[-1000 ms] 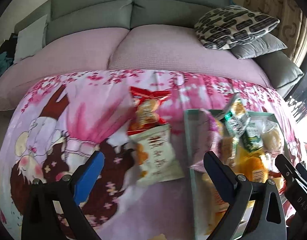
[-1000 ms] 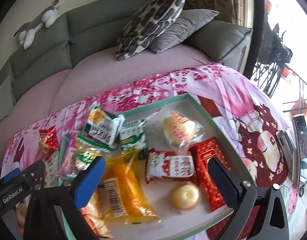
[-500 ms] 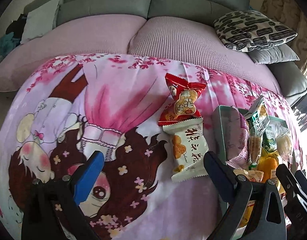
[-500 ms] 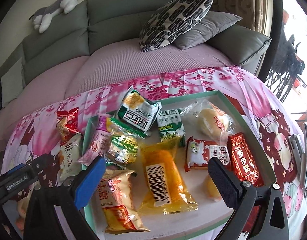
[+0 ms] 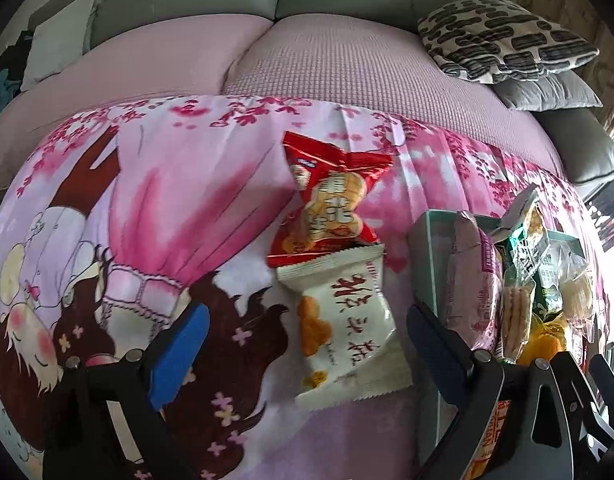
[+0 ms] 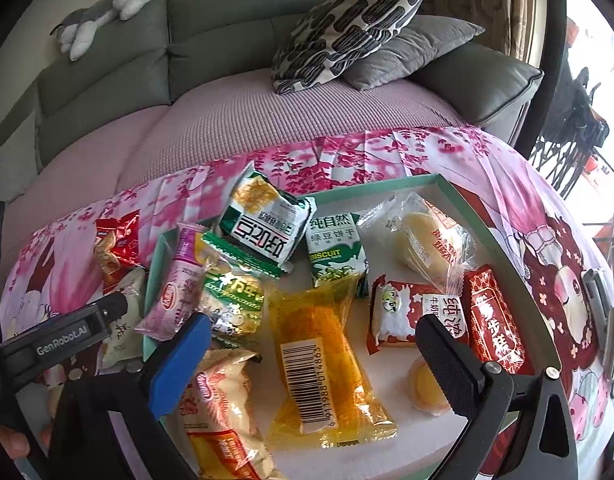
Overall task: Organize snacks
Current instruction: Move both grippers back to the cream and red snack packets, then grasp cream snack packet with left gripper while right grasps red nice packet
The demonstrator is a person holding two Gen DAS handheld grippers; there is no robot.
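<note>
While most snacks already lie in the tray (image 6: 503, 236), two remain outside — a white pack (image 5: 343, 328) between the wide-open left gripper (image 5: 307, 346) fingers, a red pack (image 5: 331, 196) beyond. Right gripper (image 6: 311, 344), wide and empty, hovers over the tray.

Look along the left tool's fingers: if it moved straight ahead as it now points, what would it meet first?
Probably the white snack packet with orange puffs, lying on the pink printed cloth between the open left tool fingers. The red packet lies beyond. Depth is uncertain.
</note>
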